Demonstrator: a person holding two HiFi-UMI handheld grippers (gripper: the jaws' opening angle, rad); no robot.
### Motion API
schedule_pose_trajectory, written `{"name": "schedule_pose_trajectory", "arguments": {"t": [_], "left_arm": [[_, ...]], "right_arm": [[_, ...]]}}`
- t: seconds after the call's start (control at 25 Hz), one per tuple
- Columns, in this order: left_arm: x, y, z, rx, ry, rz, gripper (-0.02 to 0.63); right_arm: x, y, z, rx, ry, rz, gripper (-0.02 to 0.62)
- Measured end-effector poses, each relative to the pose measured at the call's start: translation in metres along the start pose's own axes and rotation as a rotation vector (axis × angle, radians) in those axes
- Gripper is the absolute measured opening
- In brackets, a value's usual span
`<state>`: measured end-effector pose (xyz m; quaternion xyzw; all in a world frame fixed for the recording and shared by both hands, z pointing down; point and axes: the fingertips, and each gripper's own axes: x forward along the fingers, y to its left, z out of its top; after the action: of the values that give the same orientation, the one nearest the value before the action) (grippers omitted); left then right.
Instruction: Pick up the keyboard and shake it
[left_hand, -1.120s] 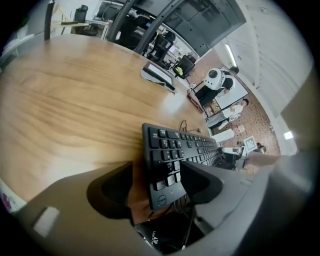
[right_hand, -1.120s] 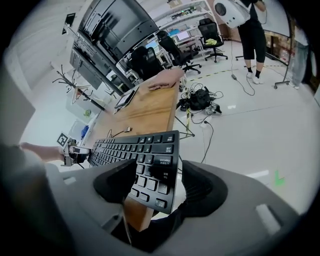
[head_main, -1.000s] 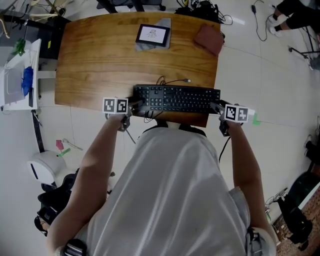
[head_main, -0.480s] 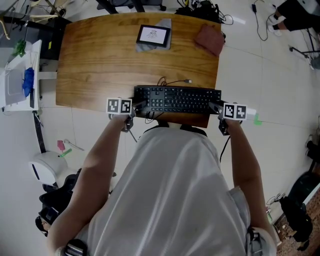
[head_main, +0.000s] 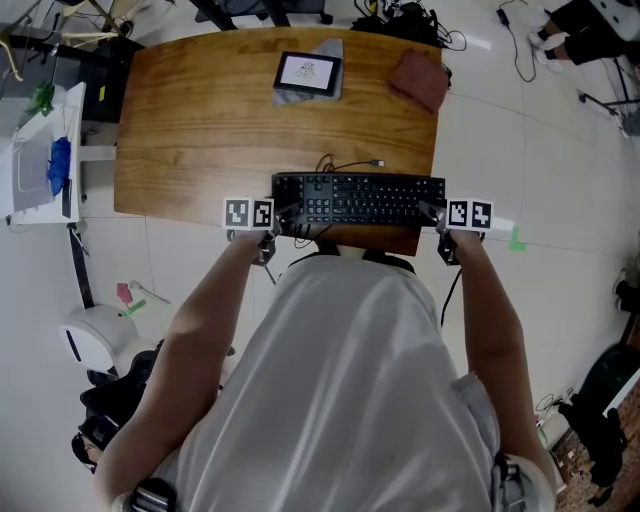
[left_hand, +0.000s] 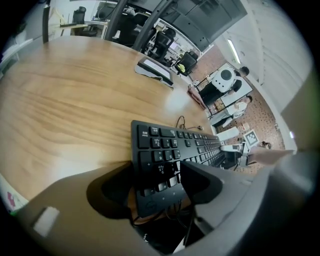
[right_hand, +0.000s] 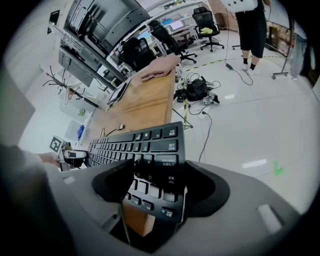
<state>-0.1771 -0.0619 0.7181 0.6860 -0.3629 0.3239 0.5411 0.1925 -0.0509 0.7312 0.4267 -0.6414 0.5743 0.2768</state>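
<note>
Black keyboard (head_main: 358, 199) lies at the near edge of the table (head_main: 220, 130), its ends pinched by the left gripper (head_main: 275, 215) and right gripper (head_main: 438, 214). It has edged rightward, so lifting looks imminent.

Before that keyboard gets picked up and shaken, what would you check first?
1. The left tool has the keyboard left end between its jaws: ok.
2. The right tool has the right end between its jaws: ok.
3. Grip tight enough for shaking: cannot tell.
4. The cable lies loose on the table, plug unconnected: ok.
5. The tablet and brown cloth sit well away at the far edge: ok.
</note>
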Motion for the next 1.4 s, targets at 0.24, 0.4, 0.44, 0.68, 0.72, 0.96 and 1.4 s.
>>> {"name": "schedule_pose_trajectory", "arguments": {"t": [0.24, 0.4, 0.44, 0.68, 0.72, 0.96, 1.4], "left_arm": [[-0.005, -0.003, 0.007, 0.014, -0.03, 0.011, 0.296], [-0.008, -0.009, 0.013, 0.054, -0.06, 0.025, 0.296], [-0.01, -0.01, 0.015, 0.064, -0.071, 0.026, 0.295], [-0.025, -0.026, 0.042, 0.121, -0.173, 0.03, 0.293], [-0.028, -0.029, 0.049, 0.134, -0.196, 0.028, 0.293], [-0.054, -0.053, 0.09, 0.217, -0.338, 0.016, 0.291], [-0.122, -0.105, 0.159, 0.356, -0.588, 0.007, 0.29]], "right_arm": [[-0.005, 0.003, 0.001, -0.007, -0.014, 0.001, 0.313], [-0.013, 0.004, 0.005, -0.03, -0.057, 0.003, 0.313], [-0.015, 0.005, 0.007, -0.035, -0.068, 0.004, 0.313], [-0.033, 0.011, 0.028, -0.063, -0.144, 0.007, 0.313], [-0.038, 0.013, 0.034, -0.071, -0.164, 0.008, 0.313], [-0.066, 0.025, 0.065, -0.116, -0.297, 0.027, 0.313], [-0.13, 0.06, 0.122, -0.202, -0.51, 0.057, 0.311]]}}
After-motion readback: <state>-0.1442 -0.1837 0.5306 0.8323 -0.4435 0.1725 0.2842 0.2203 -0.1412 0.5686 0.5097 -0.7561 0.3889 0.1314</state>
